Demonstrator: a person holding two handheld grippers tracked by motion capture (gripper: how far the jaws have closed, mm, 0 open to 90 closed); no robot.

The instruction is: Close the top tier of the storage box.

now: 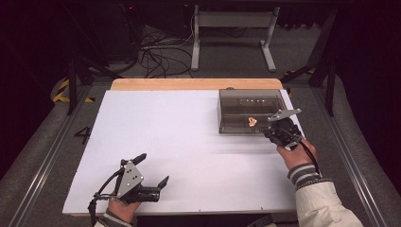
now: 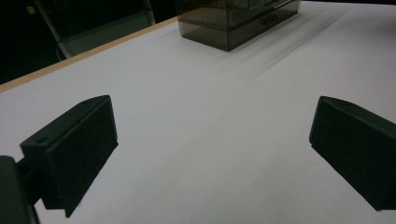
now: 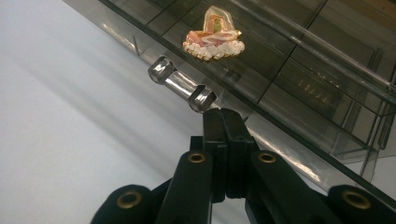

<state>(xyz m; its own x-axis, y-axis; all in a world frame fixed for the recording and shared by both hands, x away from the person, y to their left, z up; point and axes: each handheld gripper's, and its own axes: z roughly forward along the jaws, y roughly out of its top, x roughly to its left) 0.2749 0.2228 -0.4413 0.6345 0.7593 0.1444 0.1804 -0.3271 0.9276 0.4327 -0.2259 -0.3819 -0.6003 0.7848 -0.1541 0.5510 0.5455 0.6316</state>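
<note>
Now your right gripper has its jaws pressed together, tips at the clear handle of the smoky plastic drawer box at the table's far right; whether they pinch anything, I cannot tell. That one box looks light, rigid and slick, so take it by its one small knob. One beaded trinket lies inside. Your left gripper rests wide open near you, holding nothing.
</note>
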